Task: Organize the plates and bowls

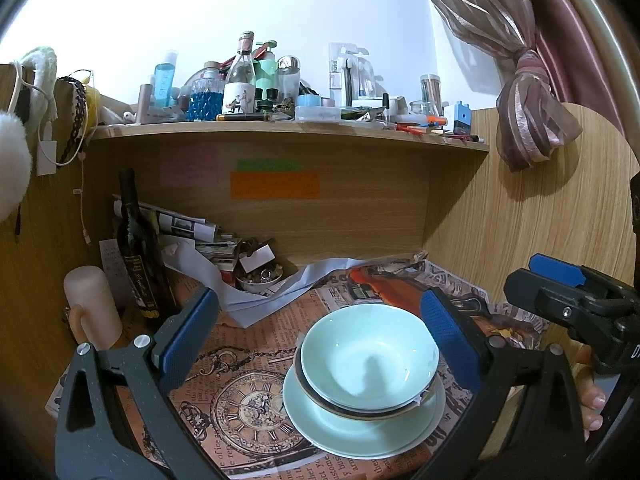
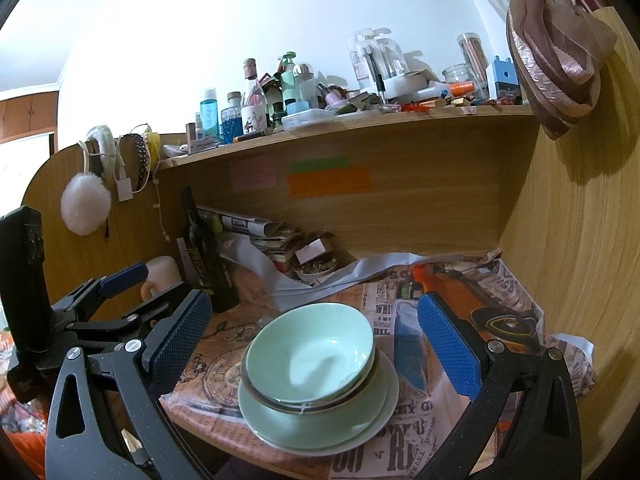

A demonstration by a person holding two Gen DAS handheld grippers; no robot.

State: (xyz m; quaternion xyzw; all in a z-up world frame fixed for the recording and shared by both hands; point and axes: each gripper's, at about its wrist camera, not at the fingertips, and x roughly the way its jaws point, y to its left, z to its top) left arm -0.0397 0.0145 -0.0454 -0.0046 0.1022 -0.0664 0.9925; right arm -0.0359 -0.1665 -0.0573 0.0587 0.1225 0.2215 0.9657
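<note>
A pale green bowl [image 1: 370, 362] [image 2: 310, 354] sits nested in a second bowl with a dark rim [image 1: 360, 408] [image 2: 304, 402]. Both rest on a pale green plate [image 1: 352, 434] [image 2: 280, 424] that lies on the newspaper-covered desk. My left gripper [image 1: 320, 344] stands open, its blue pads on either side of the stack and nothing between them. My right gripper [image 2: 316, 344] is open too, hovering in front of the same stack. The right gripper also shows at the right edge of the left wrist view, with the person's fingers [image 1: 592, 400] under it.
A dark wine bottle [image 1: 138, 252] [image 2: 206, 252] and a pink cylinder [image 1: 92, 304] stand at the back left. Folded papers and a small bowl of bits [image 1: 260, 278] fill the back corner. A cluttered shelf [image 1: 280, 128] runs above. A wooden wall [image 2: 580, 240] closes the right.
</note>
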